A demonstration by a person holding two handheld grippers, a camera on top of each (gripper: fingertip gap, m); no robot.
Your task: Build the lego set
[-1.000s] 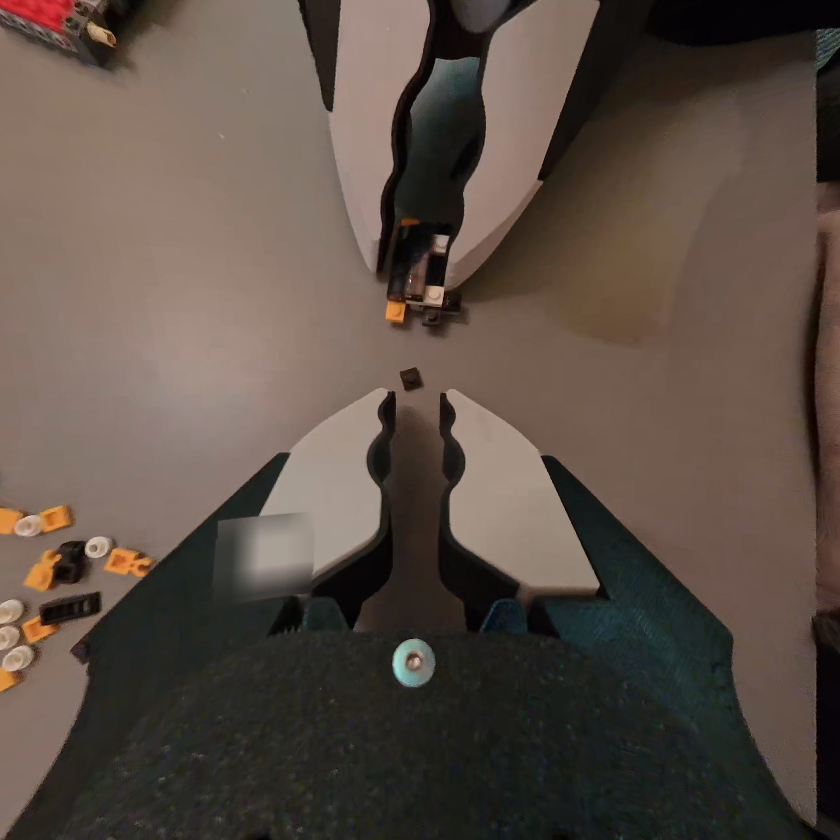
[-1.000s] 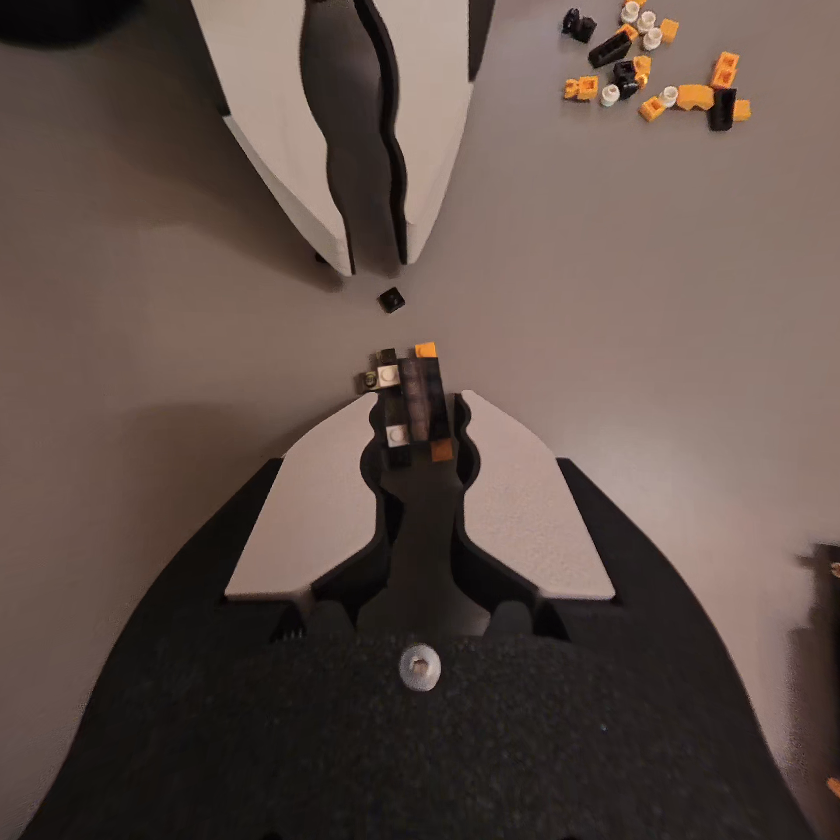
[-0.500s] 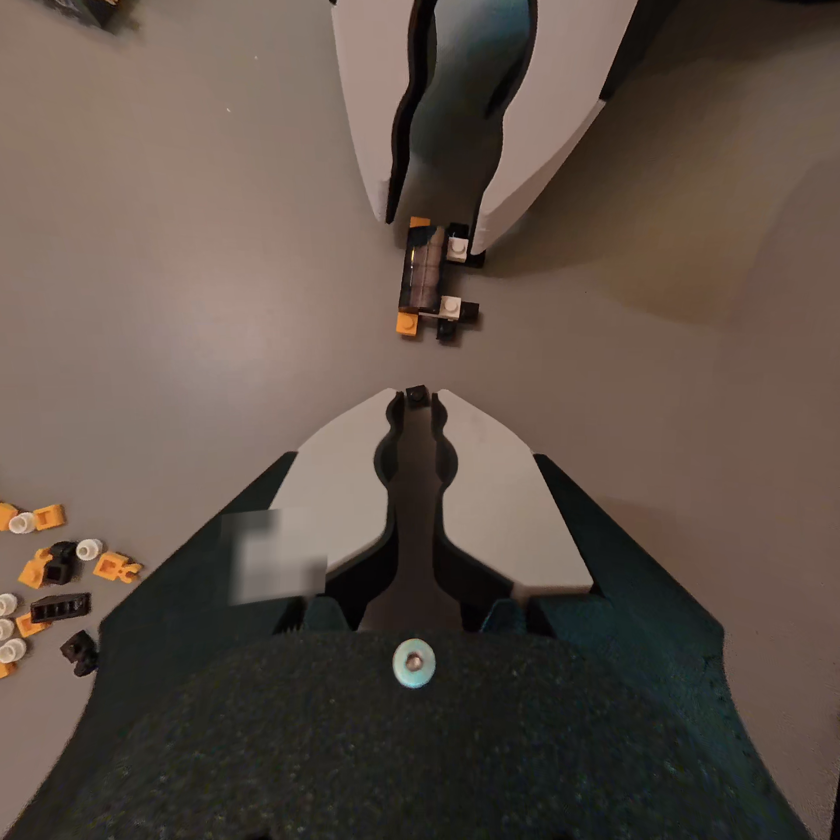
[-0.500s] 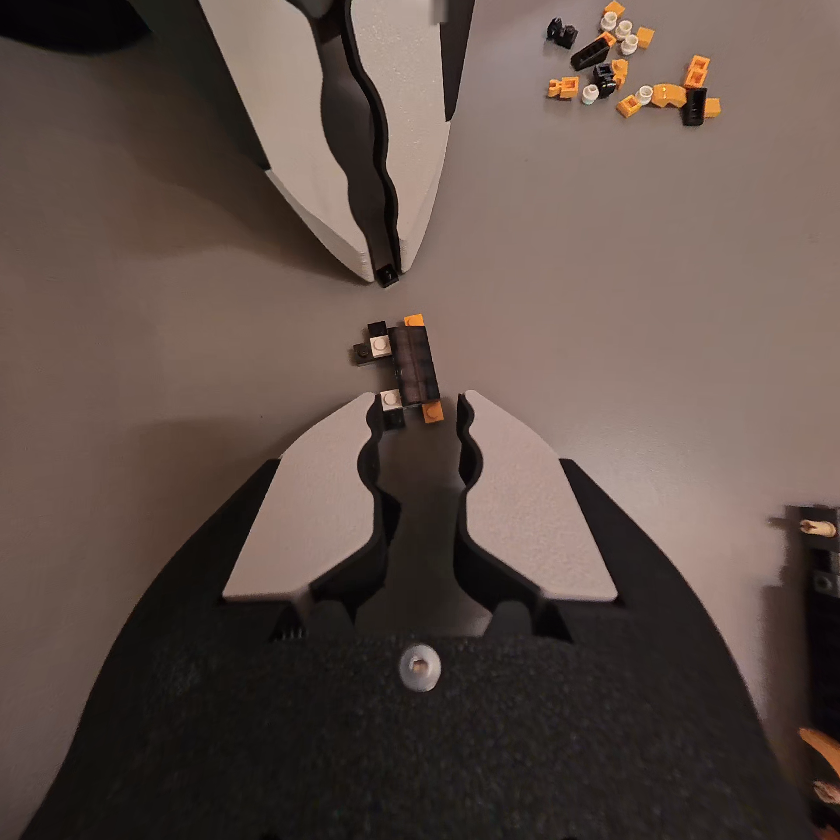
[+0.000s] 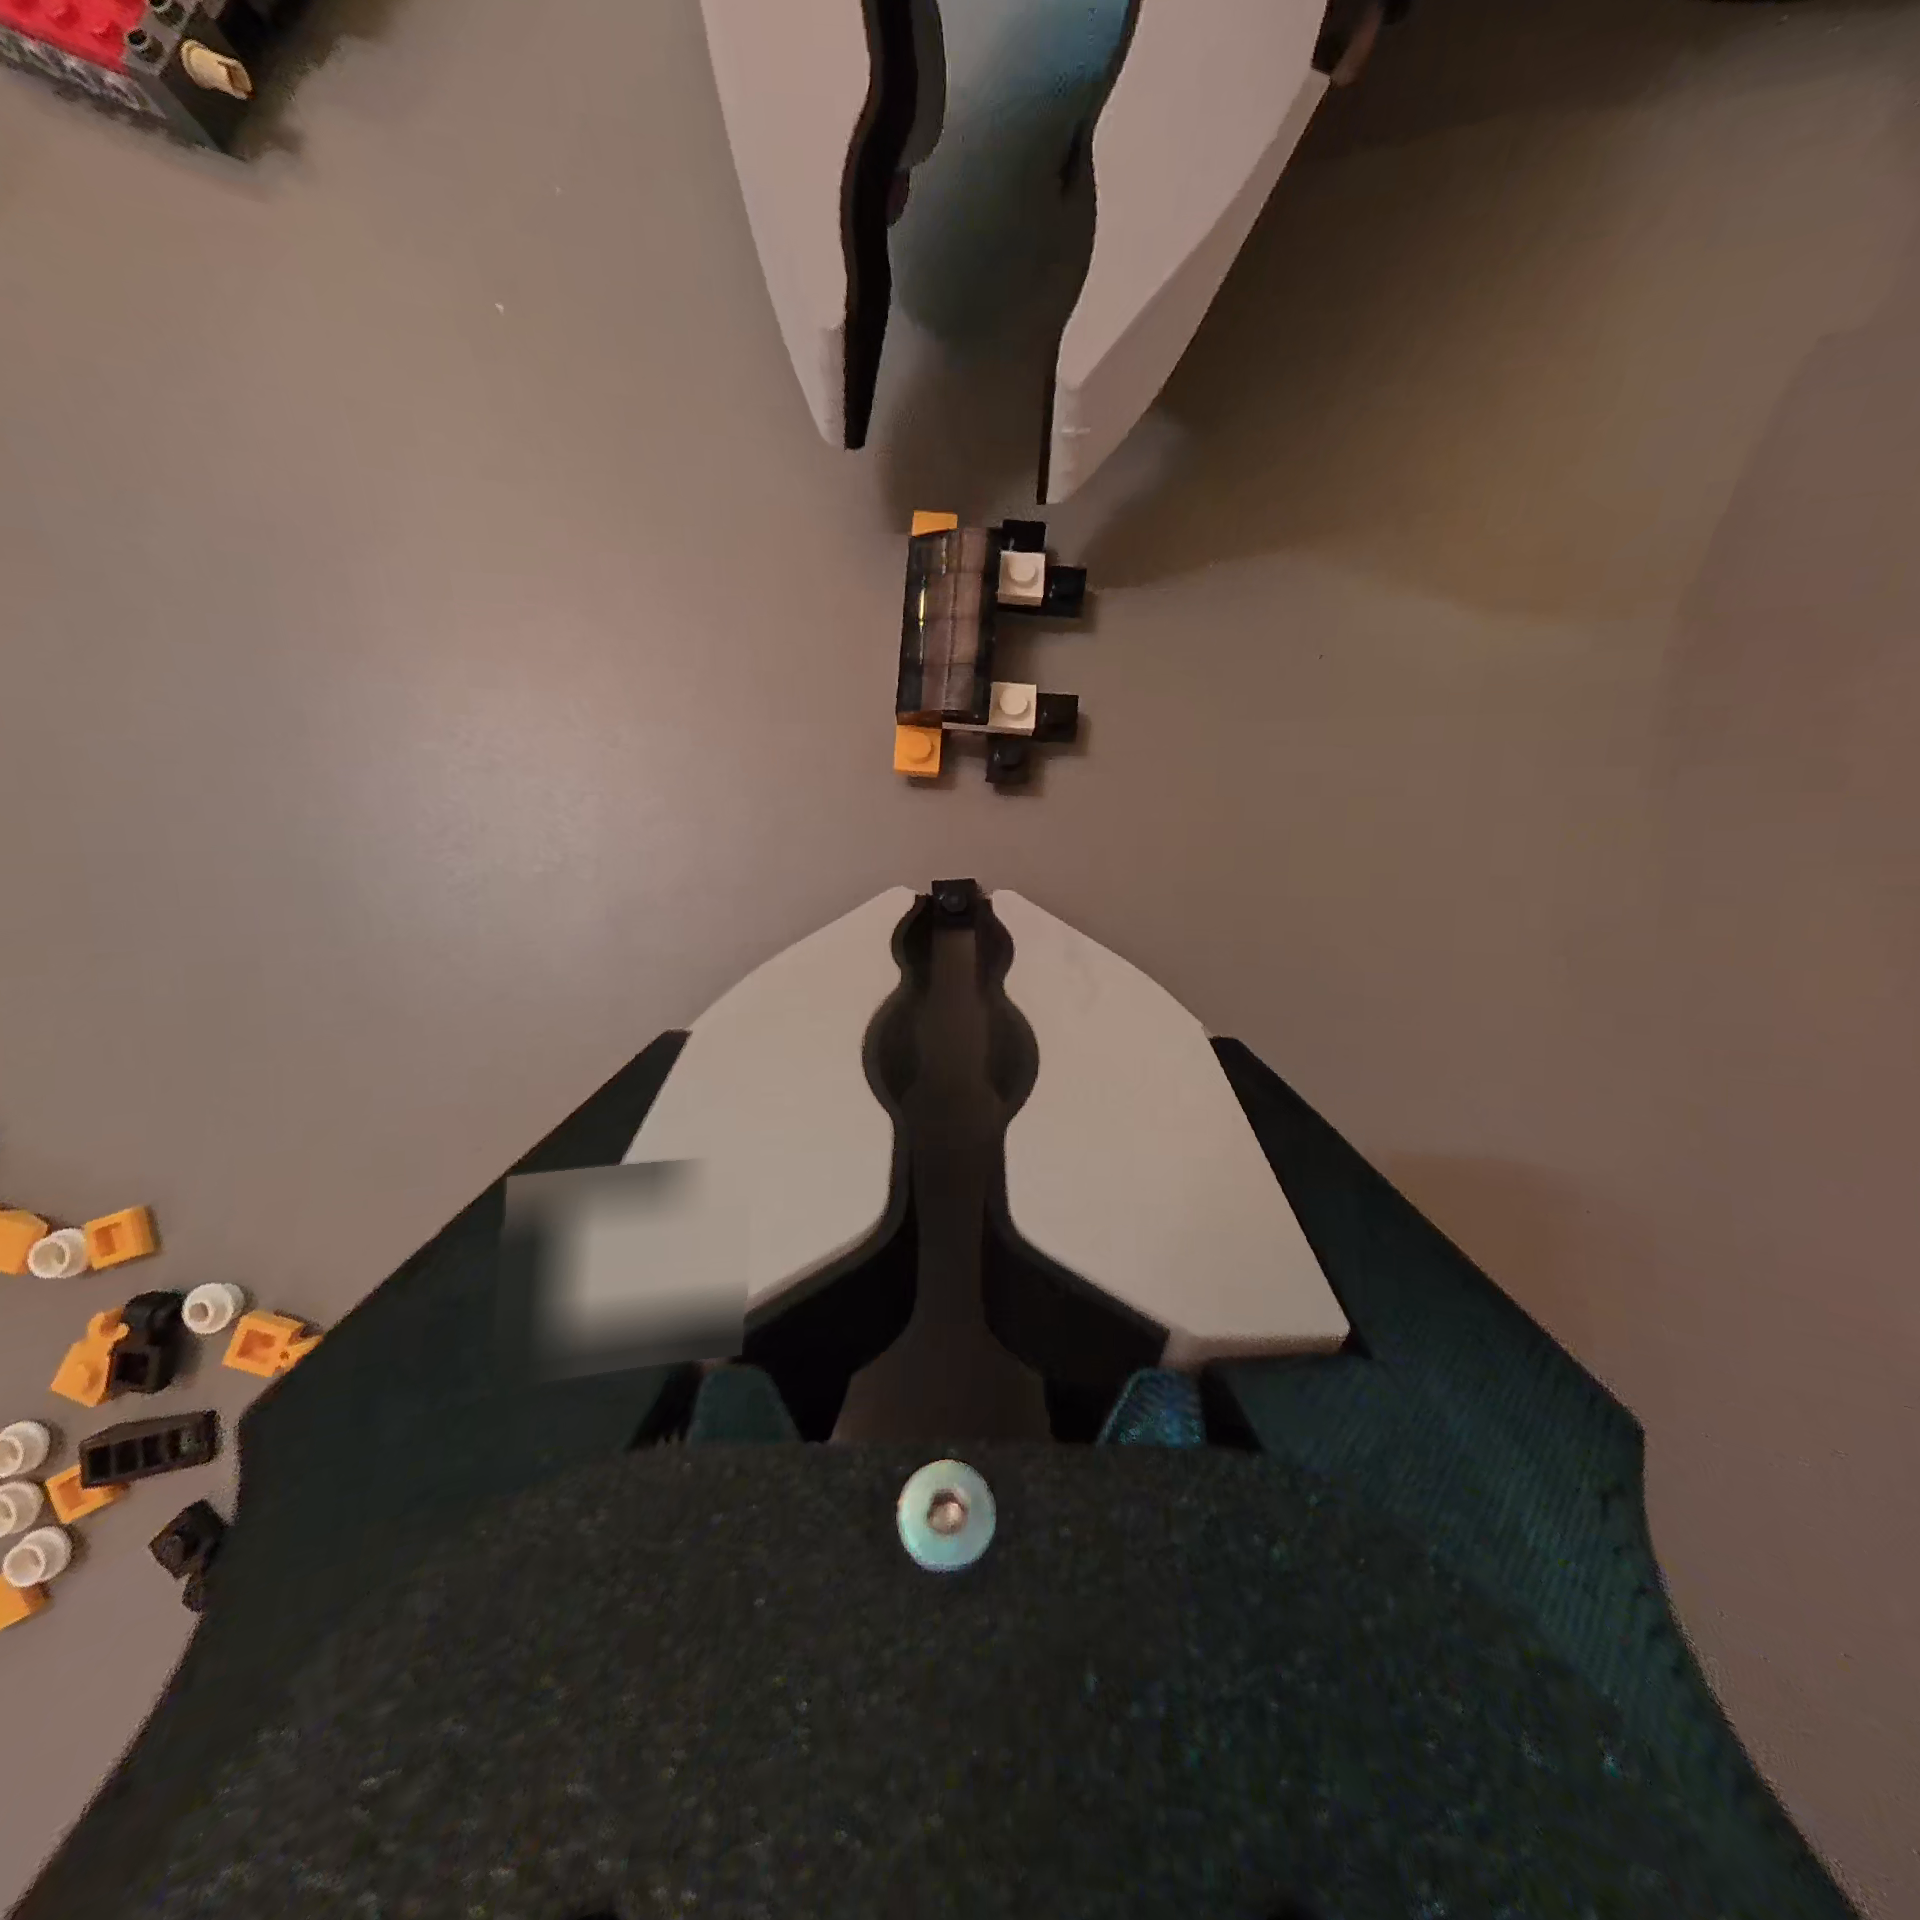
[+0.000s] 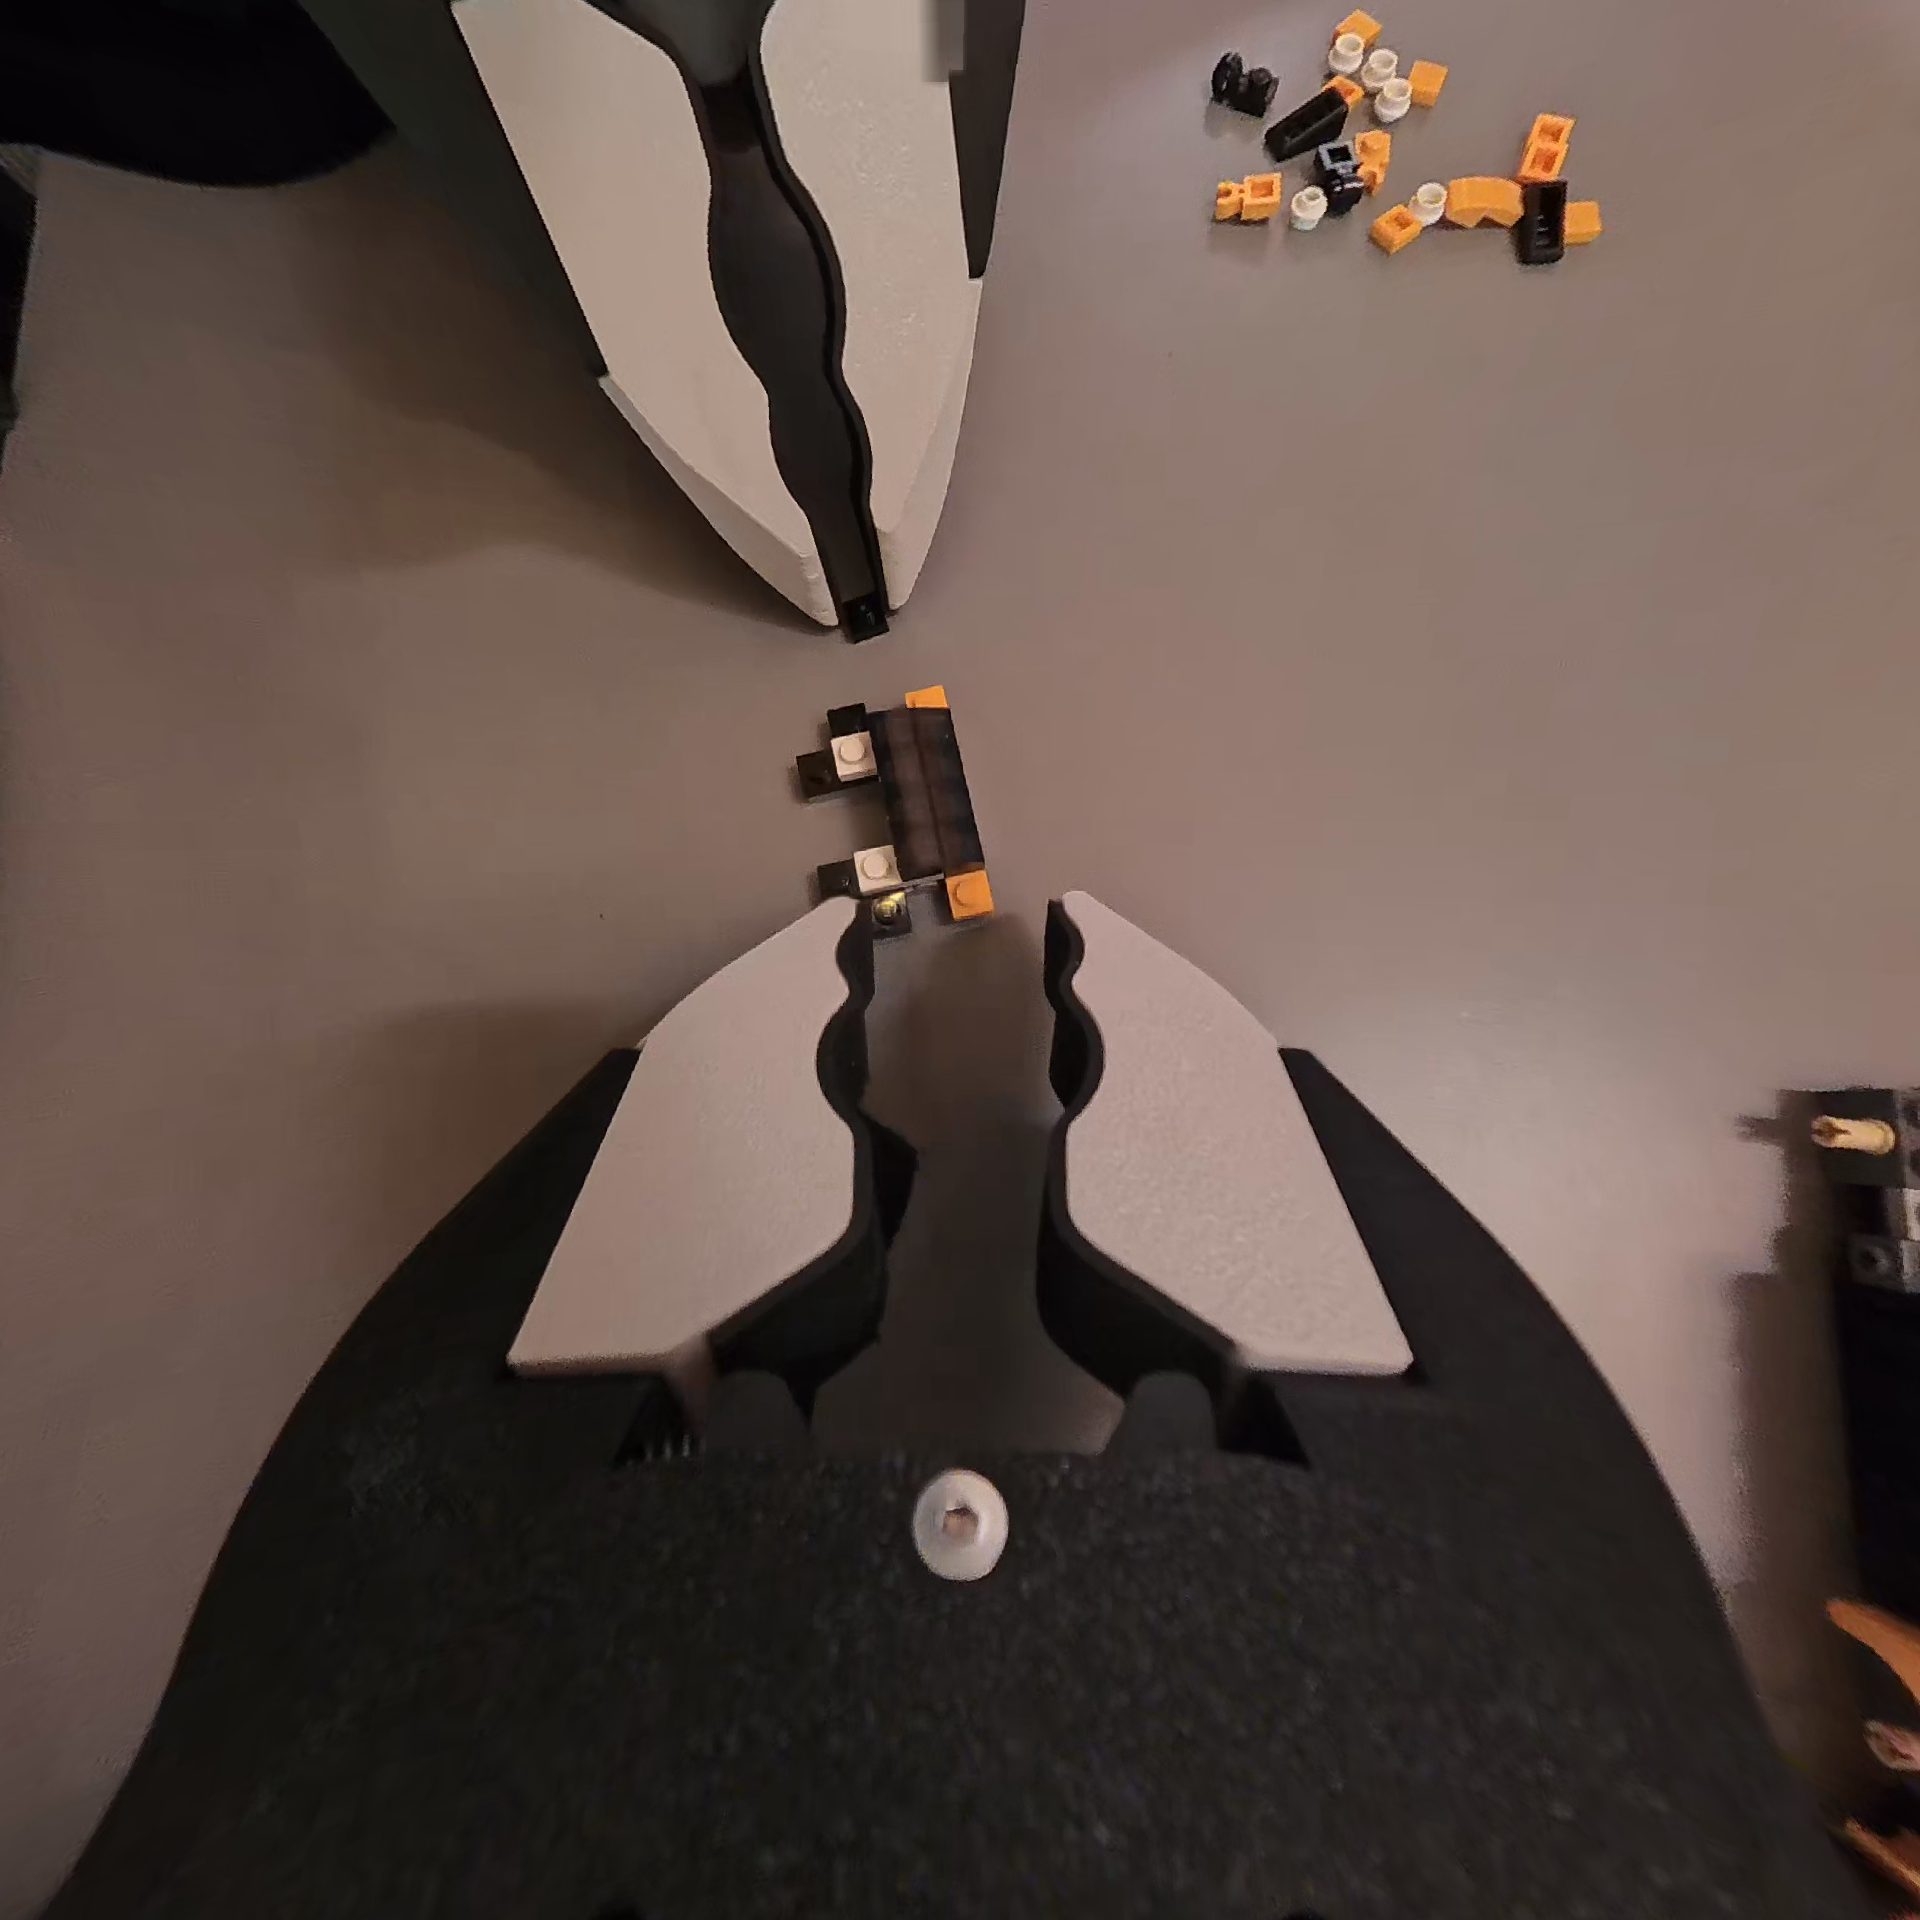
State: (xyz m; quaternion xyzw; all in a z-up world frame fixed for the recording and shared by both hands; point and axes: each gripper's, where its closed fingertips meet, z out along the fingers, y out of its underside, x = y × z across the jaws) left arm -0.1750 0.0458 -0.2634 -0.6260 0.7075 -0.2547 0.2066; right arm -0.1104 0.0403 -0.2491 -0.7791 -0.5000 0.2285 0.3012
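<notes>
A small lego assembly (image 5: pixel 982 644) of black, white and orange pieces lies on the grey table between the two grippers; it also shows in the right wrist view (image 6: pixel 907 805). My left gripper (image 5: pixel 954 900) is shut on a tiny black piece (image 5: pixel 954 898) at its fingertips, just short of the assembly. The same piece shows in the right wrist view (image 6: pixel 863 617). My right gripper (image 6: pixel 951 914) is open and empty, its fingertips just behind the assembly's near end.
A scatter of loose orange, white and black pieces (image 5: pixel 114 1382) lies left of my left gripper, seen at upper right in the right wrist view (image 6: pixel 1403 166). A larger black and red lego build (image 5: pixel 125 62) stands at far left, also at the right edge (image 6: pixel 1870 1247). Tip to tip, the grippers are about 7 cm apart.
My left gripper closed on the tiny black piece that lay loose on the table. My right gripper let go of the assembly, opened and drew back from it.
</notes>
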